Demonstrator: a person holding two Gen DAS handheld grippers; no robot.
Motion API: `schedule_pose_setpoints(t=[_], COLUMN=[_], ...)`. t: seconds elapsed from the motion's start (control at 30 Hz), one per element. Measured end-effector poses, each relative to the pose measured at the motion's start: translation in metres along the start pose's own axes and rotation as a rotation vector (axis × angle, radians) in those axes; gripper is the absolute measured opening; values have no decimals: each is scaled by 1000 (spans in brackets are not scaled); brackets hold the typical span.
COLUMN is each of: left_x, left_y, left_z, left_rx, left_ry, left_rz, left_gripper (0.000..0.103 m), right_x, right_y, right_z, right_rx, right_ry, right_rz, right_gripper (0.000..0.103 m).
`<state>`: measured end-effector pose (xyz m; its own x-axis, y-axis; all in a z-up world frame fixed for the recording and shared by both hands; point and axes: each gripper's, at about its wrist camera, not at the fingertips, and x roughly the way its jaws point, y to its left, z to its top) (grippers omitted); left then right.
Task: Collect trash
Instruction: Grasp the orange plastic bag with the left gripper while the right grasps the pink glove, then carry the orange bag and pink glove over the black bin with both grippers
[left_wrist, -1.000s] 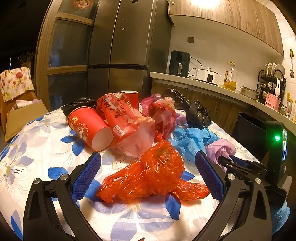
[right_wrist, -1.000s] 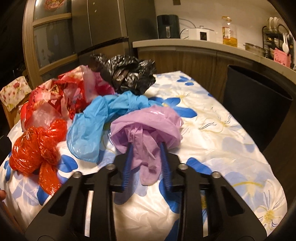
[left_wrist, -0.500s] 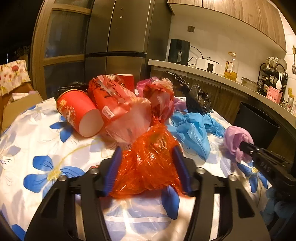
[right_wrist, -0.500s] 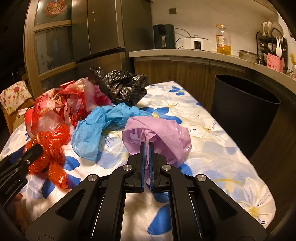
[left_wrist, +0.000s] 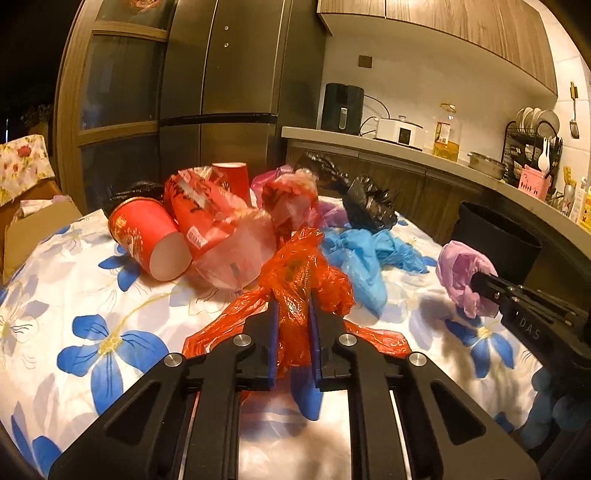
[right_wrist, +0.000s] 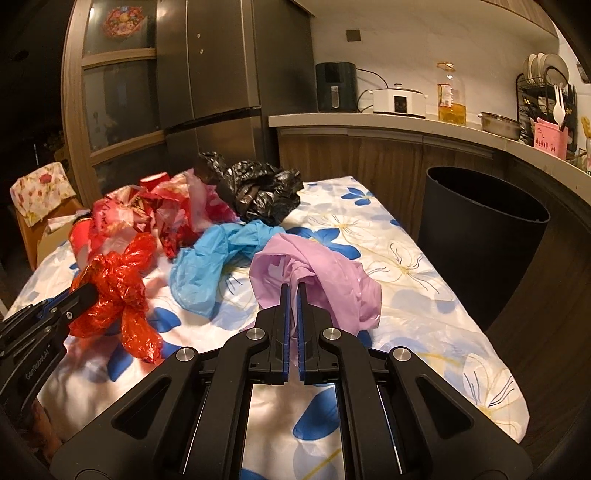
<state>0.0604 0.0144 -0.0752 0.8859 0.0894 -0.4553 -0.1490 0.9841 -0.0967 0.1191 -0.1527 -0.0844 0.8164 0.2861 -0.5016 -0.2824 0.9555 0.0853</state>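
**Right wrist view: two bags gripped, bin waiting on the right**

Right wrist view shows the right tongs (right_wrist: 291, 295) closed tight on a fold of the purple bag (right_wrist: 325, 273), which hangs partly lifted over the tabletop (right_wrist: 424, 295). The black bin (right_wrist: 480, 236) stands on the floor just beyond the tabletop's right edge, so it lies ahead and to the right of these tongs, and the right hand is clearly the nearer one to it. The left tongs (left_wrist: 291, 314) have just been closing and now pinch the orange bag (left_wrist: 303, 280) between the blue pads; the bag's long axis runs away from the tongs toward the pile.

I count one blue bag (right_wrist: 207, 262), one black bag (right_wrist: 258, 192), two red paper cups (left_wrist: 147, 236) and a heap of red-pink wrappers (left_wrist: 229, 229) whose number I cannot tell. One bin only.
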Motion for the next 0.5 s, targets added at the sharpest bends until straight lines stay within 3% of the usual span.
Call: schedule_pose_setpoints(t=[0.5], left_x=[-16], left_y=[-44], left_z=[56], left_rx=[-3], left_ry=[-55], left_rz=[-55], left_gripper=[12], right_x=[-40], right_y=[-30], right_z=[34], right_rx=[25], right_ry=[-80], right_rz=[4], right_gripper=[3])
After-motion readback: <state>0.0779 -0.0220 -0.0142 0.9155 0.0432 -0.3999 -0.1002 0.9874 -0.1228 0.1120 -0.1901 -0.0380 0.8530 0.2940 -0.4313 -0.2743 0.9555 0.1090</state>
